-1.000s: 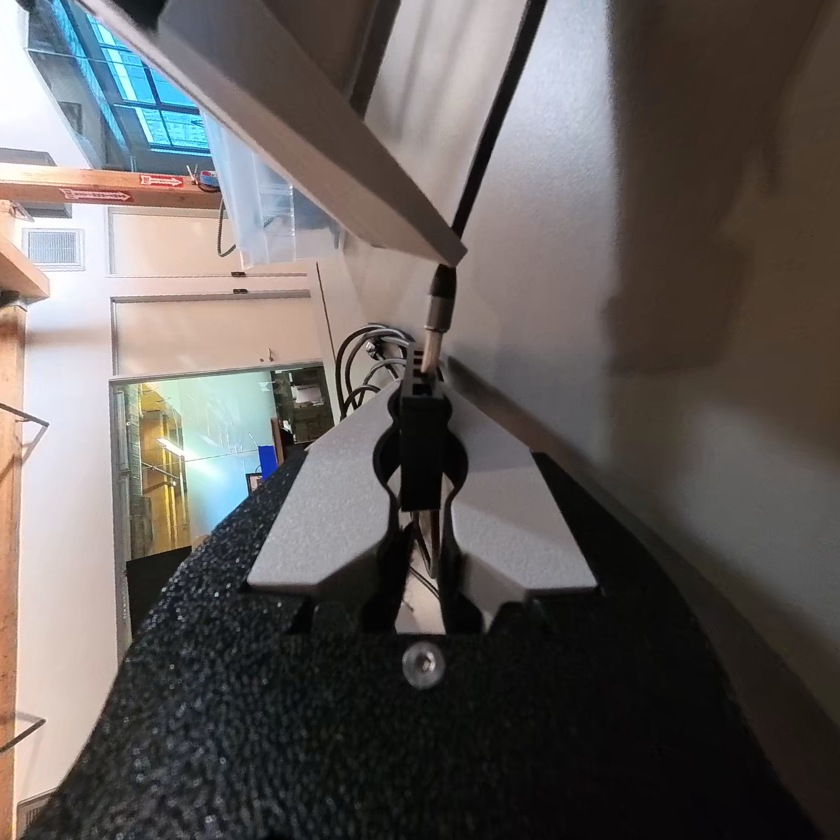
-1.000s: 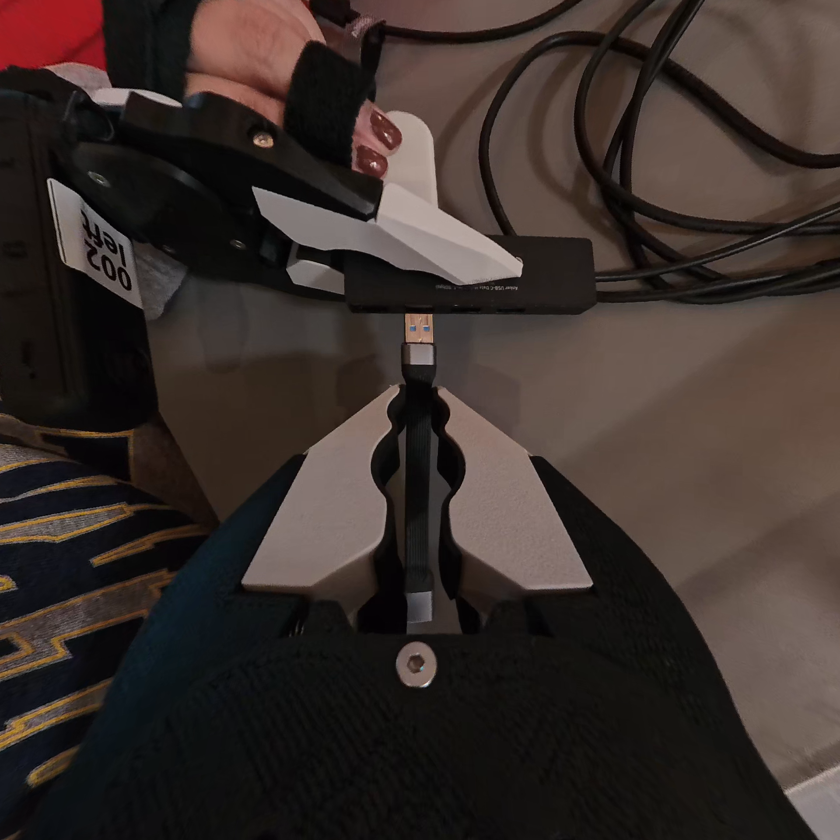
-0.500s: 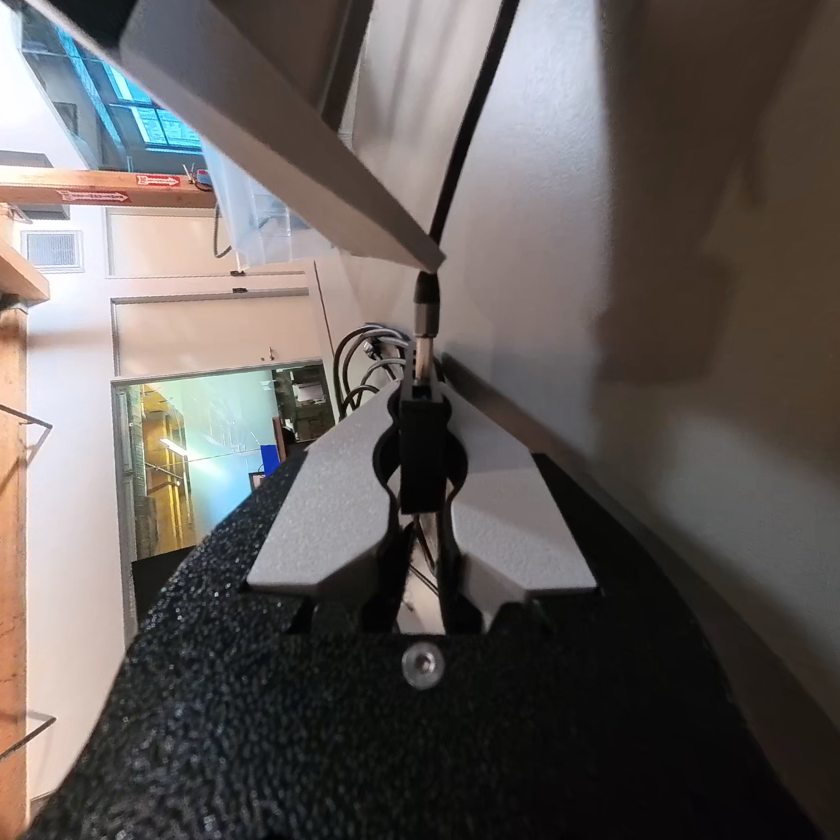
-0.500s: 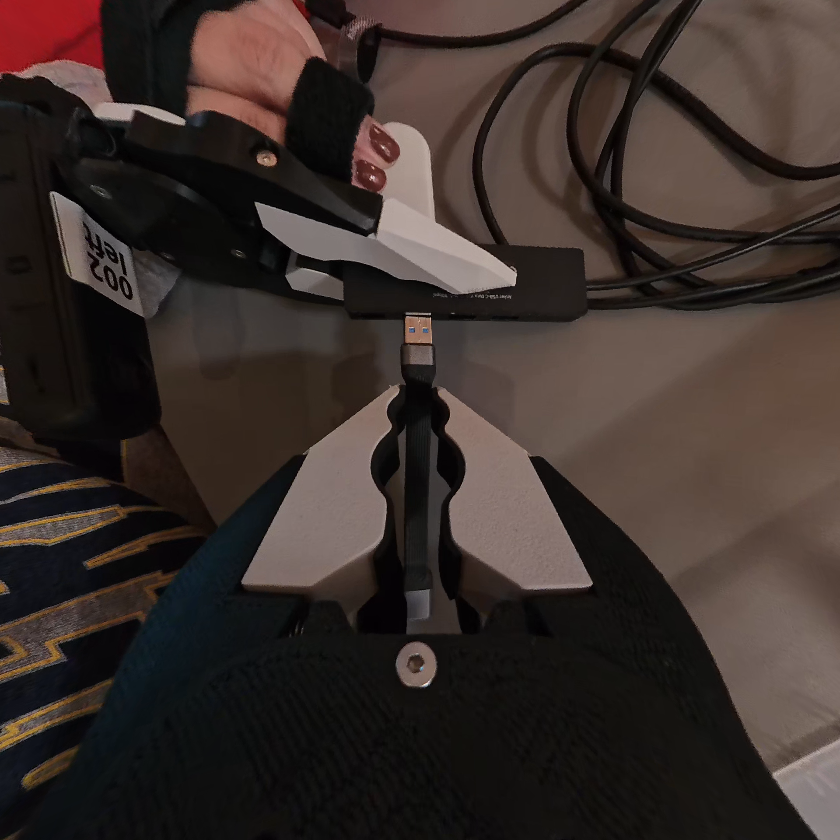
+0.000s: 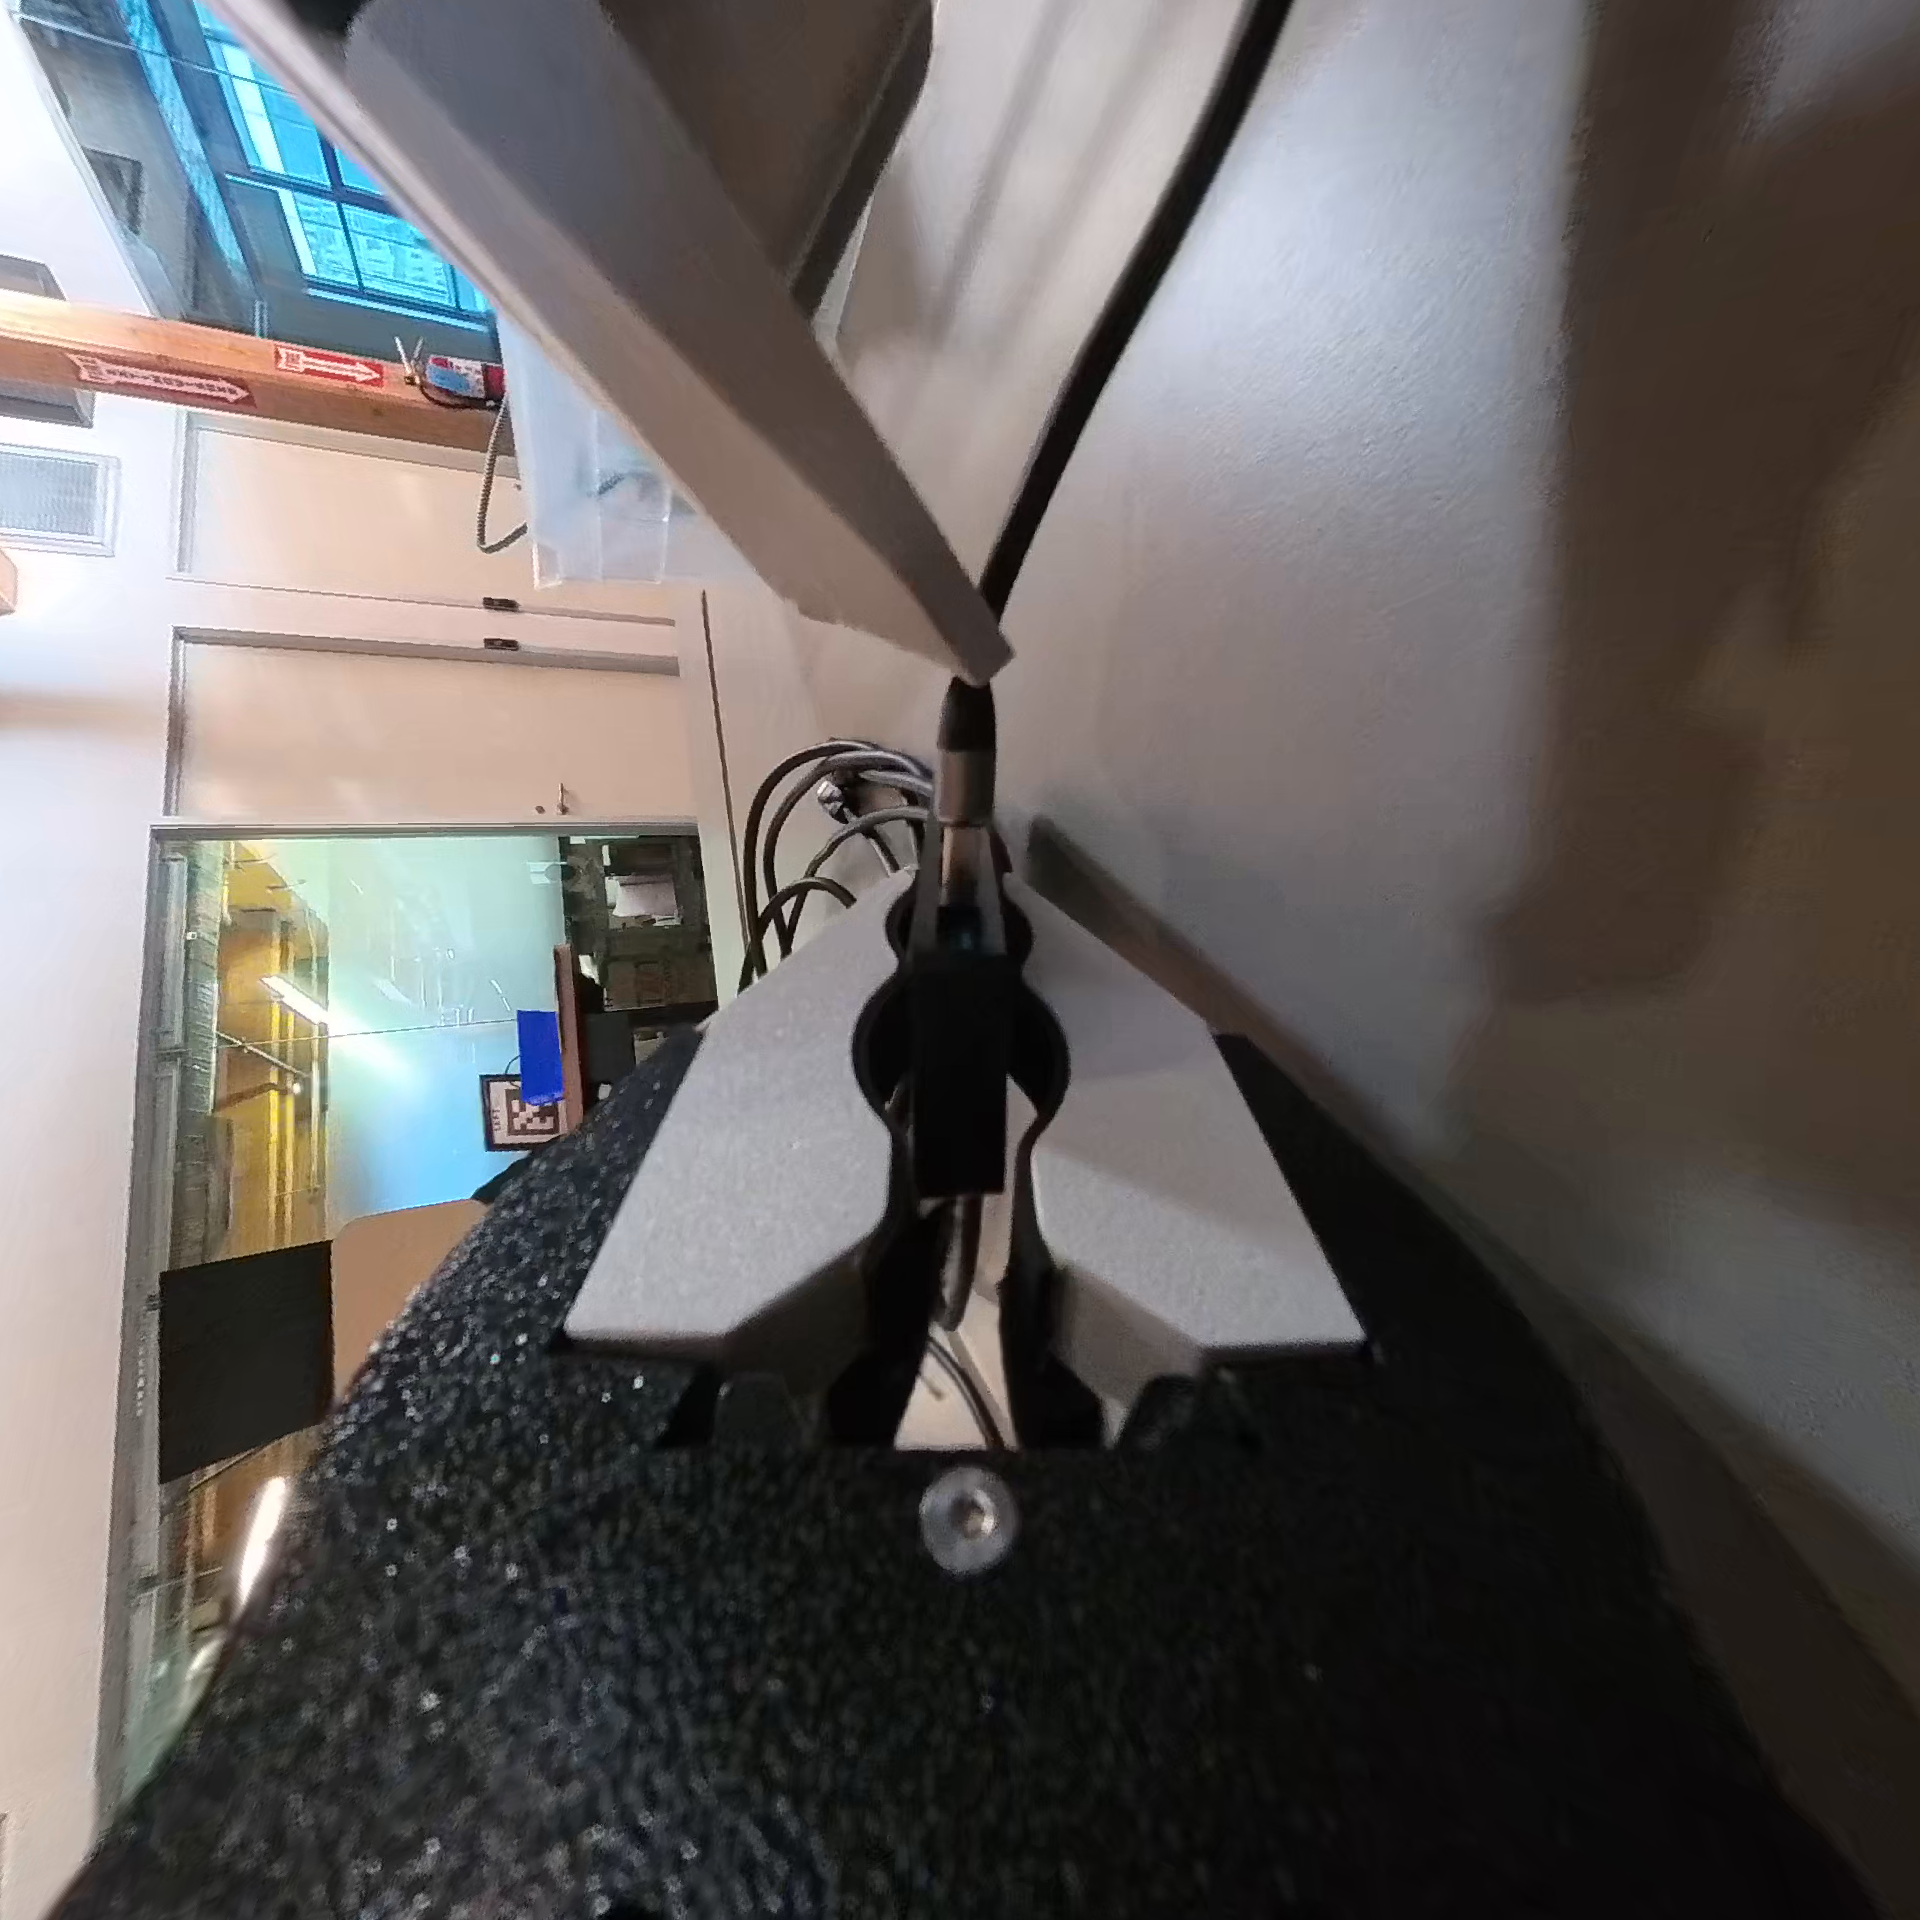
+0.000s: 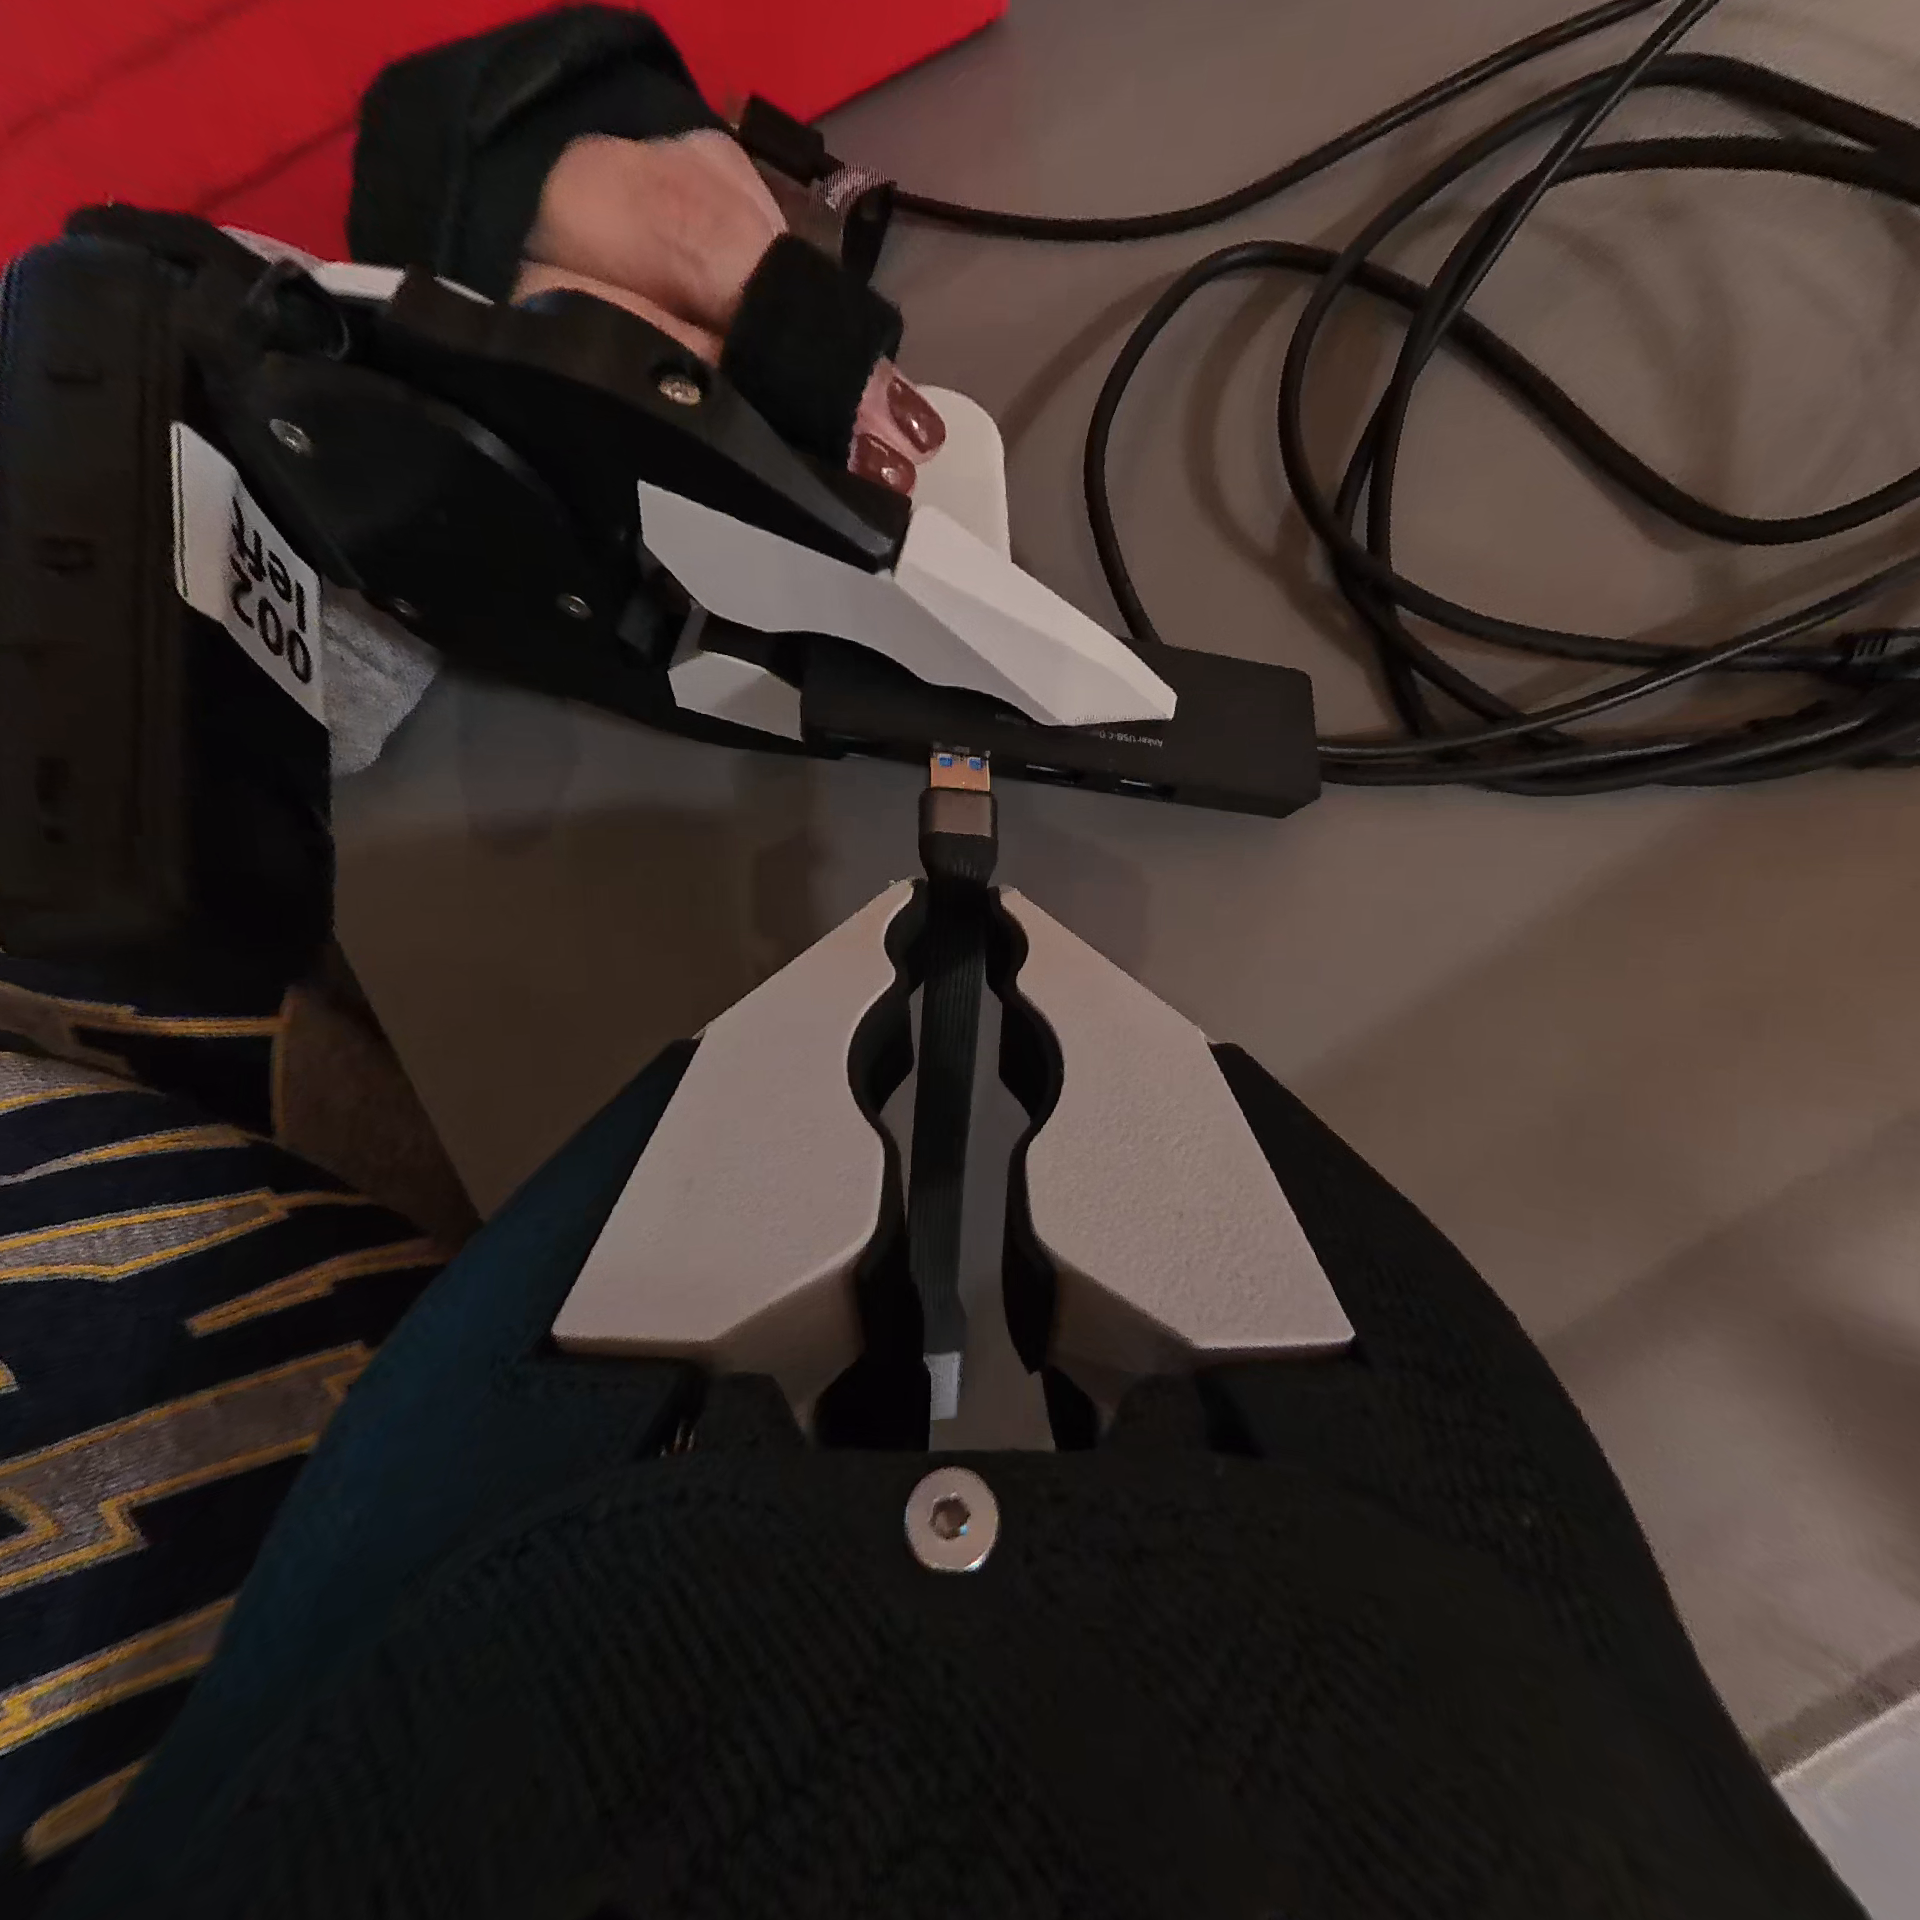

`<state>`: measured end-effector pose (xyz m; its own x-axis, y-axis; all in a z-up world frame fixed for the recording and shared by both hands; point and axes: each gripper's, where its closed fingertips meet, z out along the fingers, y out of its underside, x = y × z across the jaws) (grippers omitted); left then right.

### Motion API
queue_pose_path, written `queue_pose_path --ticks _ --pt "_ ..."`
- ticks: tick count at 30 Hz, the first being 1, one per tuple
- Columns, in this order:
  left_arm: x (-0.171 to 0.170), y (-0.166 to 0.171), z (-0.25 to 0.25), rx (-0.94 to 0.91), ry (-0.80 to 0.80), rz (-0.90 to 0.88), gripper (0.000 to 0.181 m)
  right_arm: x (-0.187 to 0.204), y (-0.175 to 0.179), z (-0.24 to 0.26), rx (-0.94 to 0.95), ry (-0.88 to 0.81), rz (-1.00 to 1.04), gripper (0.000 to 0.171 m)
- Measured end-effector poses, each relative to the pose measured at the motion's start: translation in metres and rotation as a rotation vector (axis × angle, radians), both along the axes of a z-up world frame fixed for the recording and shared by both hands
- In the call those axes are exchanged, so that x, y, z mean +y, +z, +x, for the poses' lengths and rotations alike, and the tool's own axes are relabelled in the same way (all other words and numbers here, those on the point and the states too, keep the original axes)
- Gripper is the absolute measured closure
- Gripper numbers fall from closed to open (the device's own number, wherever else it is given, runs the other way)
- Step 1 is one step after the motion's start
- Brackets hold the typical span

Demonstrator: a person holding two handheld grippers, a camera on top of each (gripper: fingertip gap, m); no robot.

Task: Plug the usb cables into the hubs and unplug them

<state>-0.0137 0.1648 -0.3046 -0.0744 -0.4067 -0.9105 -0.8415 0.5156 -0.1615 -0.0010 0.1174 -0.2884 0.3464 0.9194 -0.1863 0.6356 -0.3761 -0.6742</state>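
Observation:
In the right wrist view, my right gripper [image 6: 958,888] is shut on a short flat black USB cable [image 6: 943,1091]. Its metal plug [image 6: 961,800] points away from me, and its tip is at a port on the side of the black hub [image 6: 1226,717]. The hub lies on the grey table [image 6: 1455,1039]. My left gripper [image 6: 1091,707] is shut on the hub's left end. In the left wrist view, my left gripper [image 5: 958,894] clamps the hub [image 5: 956,1070] end-on. The plug [image 5: 964,800] meets the hub from above, under a finger of the right gripper [image 5: 675,312].
A tangle of black cables [image 6: 1558,436] runs from the hub's right end across the table. A gloved hand [image 6: 665,229] holds the left gripper. A red surface [image 6: 208,94] lies far left. Patterned fabric [image 6: 156,1299] is at the near left edge. The tips of one gripper are about 5 centimetres away from the tips of the other.
The right gripper has brought the plug forward, from a short way off the hub to the mouth of its port. The left gripper keeps its hold on the hub.

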Motion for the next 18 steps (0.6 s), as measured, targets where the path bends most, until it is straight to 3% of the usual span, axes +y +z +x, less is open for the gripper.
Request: queue_pose_path --ticks 13,18 --pt "0.01 -0.004 -0.004 0.076 0.163 0.041 0.174 0.008 -0.006 -0.004 0.006 -0.081 0.09 0.164" --pt "0.012 -0.005 -0.005 0.098 0.206 0.057 0.173 0.009 0.001 -0.01 0.105 -0.106 0.053 0.164"
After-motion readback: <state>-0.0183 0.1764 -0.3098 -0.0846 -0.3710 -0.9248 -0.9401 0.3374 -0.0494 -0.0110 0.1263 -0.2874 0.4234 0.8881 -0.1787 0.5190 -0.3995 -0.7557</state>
